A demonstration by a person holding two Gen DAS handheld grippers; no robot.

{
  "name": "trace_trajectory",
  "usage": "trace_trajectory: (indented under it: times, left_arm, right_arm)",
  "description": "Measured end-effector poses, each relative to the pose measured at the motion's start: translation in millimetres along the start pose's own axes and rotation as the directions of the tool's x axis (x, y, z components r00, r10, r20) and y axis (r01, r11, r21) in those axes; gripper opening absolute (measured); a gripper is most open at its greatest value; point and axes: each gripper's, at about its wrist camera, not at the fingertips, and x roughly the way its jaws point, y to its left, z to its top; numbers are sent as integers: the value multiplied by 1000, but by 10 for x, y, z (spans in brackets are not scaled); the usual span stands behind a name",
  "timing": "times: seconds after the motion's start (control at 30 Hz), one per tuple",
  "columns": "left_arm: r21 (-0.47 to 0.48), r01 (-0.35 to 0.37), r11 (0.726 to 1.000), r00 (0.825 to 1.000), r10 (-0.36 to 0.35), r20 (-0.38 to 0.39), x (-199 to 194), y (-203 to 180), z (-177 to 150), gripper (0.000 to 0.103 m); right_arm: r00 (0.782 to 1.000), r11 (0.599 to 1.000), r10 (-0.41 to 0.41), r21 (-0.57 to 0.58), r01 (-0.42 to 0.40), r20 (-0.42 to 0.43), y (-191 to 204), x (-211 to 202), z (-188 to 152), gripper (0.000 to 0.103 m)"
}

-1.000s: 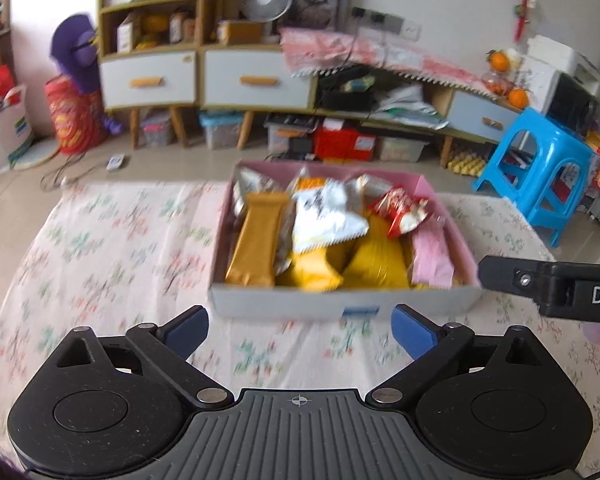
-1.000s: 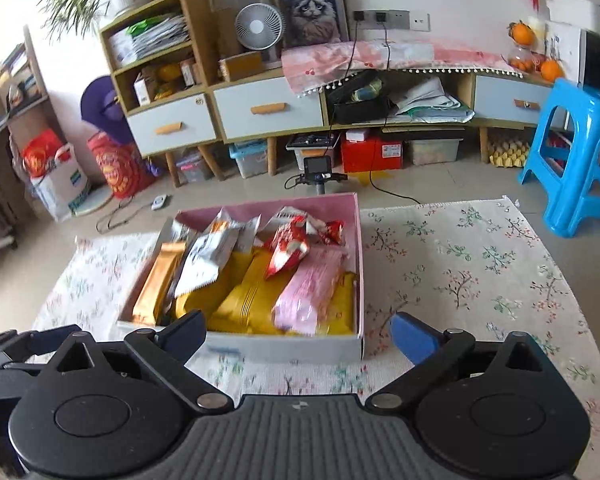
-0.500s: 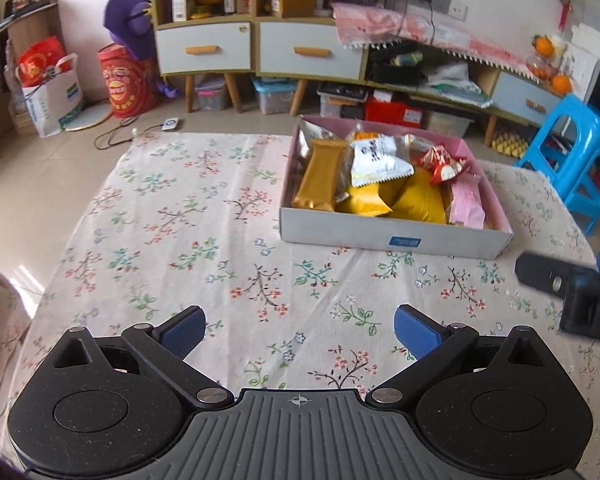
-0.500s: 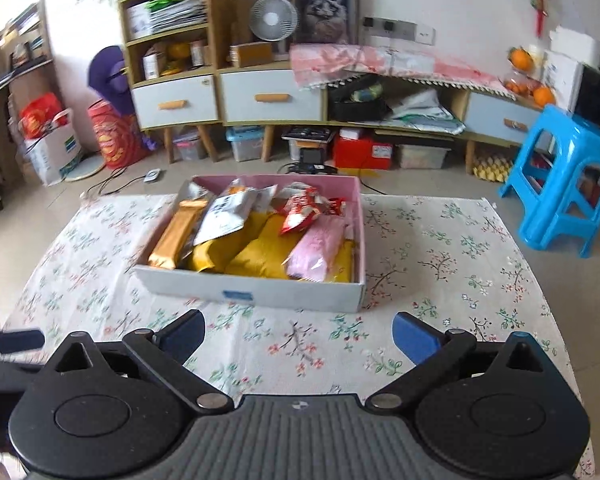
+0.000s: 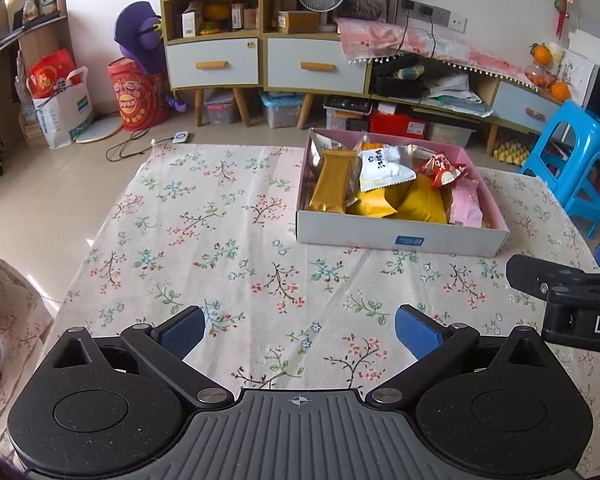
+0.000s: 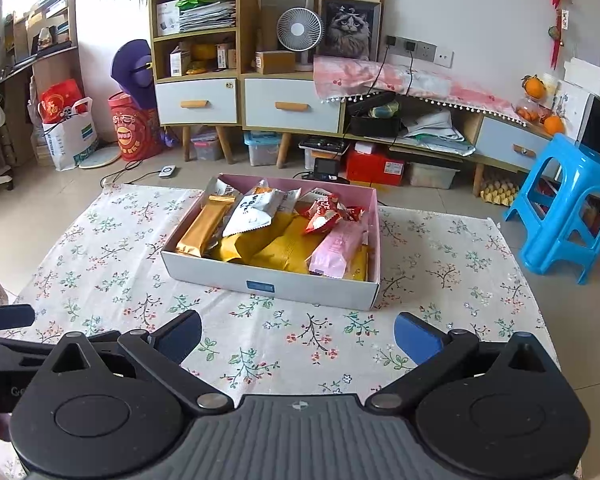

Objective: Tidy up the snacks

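1. A box [image 6: 272, 285] sits on the counter [image 6: 112, 256], toward its far side.
2. Snack packets [image 6: 276, 236] lie piled inside the box.
3. The left tongs [image 5: 298, 330] and right tongs [image 6: 298, 334] hover over the counter's near edge, well before the box, side by side.
4. A stool [image 6: 568, 200] stands on the floor, right of the counter.
5. Cabinets [image 6: 244, 100] line the wall behind the counter.

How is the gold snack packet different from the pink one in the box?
The gold packet lies along the box's left wall, while the pink packet lies near the right wall. The gold packet is shiny and metallic; the pink packet is pale and matte. The gold packet looks slimmer, the pink packet wider. Both are long sealed wrappers pointing front to back, resting on yellow packets.
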Motion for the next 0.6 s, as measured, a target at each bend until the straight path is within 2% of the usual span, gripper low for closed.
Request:
trace_trajectory:
  times: [0.6]
  left_arm:
    - [-17, 0, 1000, 1000, 0, 11, -29, 23, -8, 102]
  right_arm:
    - [1000, 999, -1, 35, 0, 14, -63, -58, -44, 93]
